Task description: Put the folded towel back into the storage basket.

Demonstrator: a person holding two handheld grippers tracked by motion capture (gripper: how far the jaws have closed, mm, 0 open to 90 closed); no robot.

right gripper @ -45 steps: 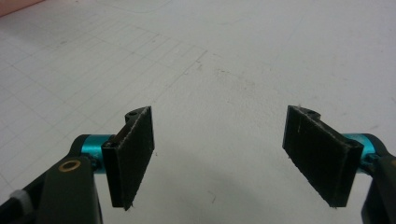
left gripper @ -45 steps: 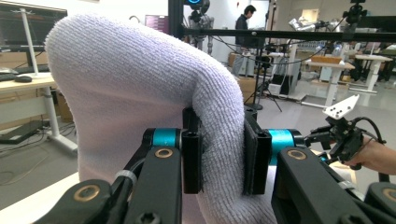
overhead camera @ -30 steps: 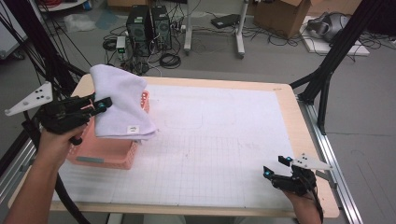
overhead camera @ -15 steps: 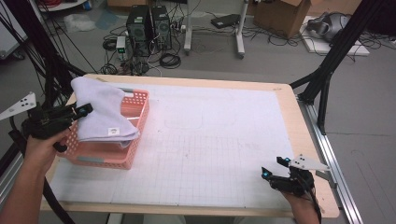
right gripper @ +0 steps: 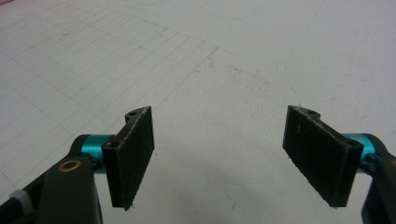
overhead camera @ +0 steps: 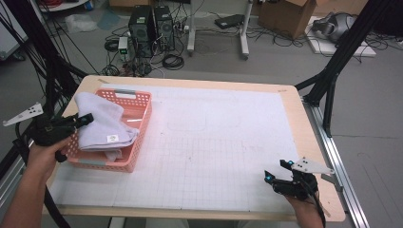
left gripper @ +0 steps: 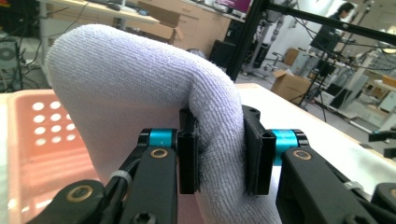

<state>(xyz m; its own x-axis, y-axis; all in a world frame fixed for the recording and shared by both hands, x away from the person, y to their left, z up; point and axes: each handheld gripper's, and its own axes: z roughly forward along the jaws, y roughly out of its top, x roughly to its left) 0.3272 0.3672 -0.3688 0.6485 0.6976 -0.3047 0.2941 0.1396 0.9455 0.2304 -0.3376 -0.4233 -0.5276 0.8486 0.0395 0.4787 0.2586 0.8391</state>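
Big white table (overhead camera: 214, 142), pink basket (overhead camera: 135, 102) over at its 9 o'clock edge, white towel (overhead camera: 102, 123) slumped inside it. Left tongs (overhead camera: 88, 118) sit at the towel's 9 o'clock, pinching a fold but just easing apart. Right tongs (overhead camera: 275, 171) down at 5 o'clock, well away from the towel, spread wide with nothing between.

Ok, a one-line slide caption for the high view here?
Left hand-held gripper holds a white towel in the pink basket; right hand-held gripper rests open.
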